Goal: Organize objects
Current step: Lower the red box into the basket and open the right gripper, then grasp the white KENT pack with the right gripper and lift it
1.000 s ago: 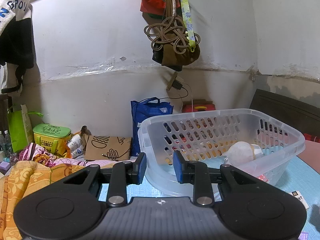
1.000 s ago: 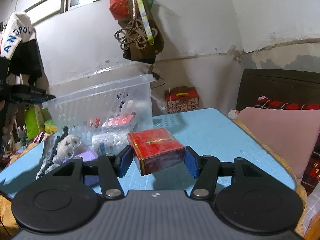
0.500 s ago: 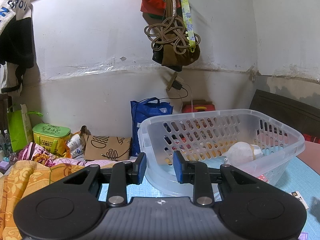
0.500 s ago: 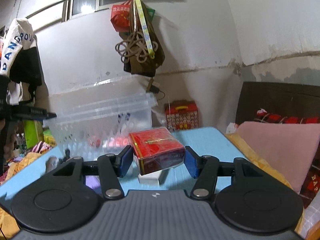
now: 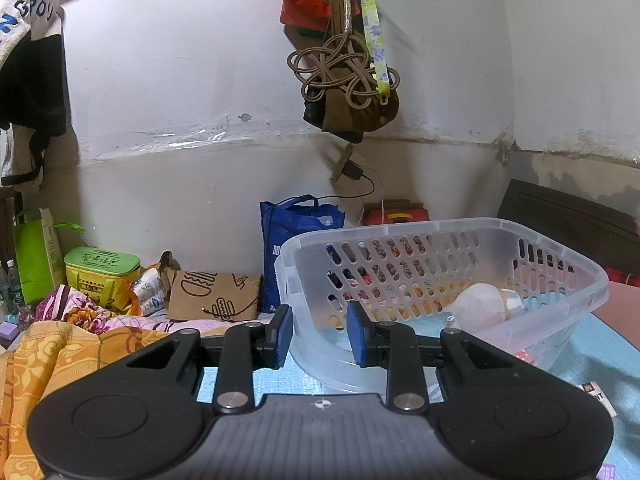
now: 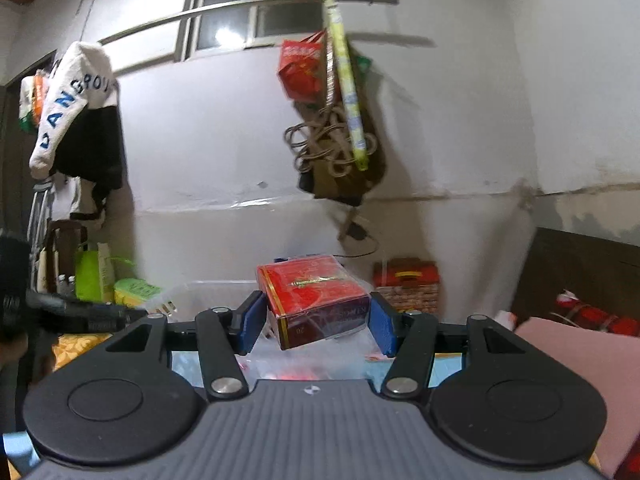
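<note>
Between the pads of your right tool (image 6: 316,318) sits the red box (image 6: 314,294), clamped by its sides; judged light, rigid, film-slick; left tool (image 5: 319,334) narrowly apart, empty.

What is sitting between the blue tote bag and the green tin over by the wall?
In the left wrist view, a brown paper bag with burger drawings and some small white packets lie between the blue tote bag and the green tin.

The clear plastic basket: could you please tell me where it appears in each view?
Left wrist: the clear plastic basket fills the centre-right, beyond the left tongs.
Right wrist: only a blurred part of it shows, low and left of centre.
Shared landmark: the knotted cord bundle hanging on the wall.
</note>
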Tool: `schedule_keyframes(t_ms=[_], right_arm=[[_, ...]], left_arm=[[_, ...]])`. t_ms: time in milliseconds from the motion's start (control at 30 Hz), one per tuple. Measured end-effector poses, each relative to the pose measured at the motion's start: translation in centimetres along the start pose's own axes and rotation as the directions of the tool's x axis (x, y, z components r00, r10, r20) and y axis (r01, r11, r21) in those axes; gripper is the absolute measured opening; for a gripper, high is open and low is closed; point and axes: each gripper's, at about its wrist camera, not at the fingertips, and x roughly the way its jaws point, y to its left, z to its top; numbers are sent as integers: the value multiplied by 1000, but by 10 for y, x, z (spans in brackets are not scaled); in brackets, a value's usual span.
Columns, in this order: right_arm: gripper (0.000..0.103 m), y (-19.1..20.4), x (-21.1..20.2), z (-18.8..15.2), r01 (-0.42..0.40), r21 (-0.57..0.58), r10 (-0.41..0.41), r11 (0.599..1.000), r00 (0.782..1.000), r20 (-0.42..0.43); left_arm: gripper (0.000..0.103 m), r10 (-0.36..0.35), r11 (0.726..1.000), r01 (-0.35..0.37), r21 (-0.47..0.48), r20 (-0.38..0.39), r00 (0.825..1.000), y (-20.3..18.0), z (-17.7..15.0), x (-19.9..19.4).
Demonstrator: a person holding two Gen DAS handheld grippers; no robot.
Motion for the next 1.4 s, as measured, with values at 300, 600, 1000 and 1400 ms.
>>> schedule_keyframes(t_ms=[300, 600, 1000, 1400], right_arm=[[58, 28, 68, 21, -48, -65, 39, 997, 991, -129], [103, 33, 78, 15, -27, -106, 12, 994, 990, -141], [103, -5, 10, -7, 35, 17, -33, 999, 997, -74], [103, -40, -1, -76, 163, 83, -139, 983, 961, -240]], left_arm=[[33, -2, 1000, 2, 0, 1, 1000, 0, 0, 0], [33, -7, 1000, 7, -1, 4, 1000, 2, -1, 1], [33, -12, 1000, 12, 0, 4, 1000, 4, -3, -1], [33, -4, 1000, 4, 3, 6, 1000, 3, -3, -2]])
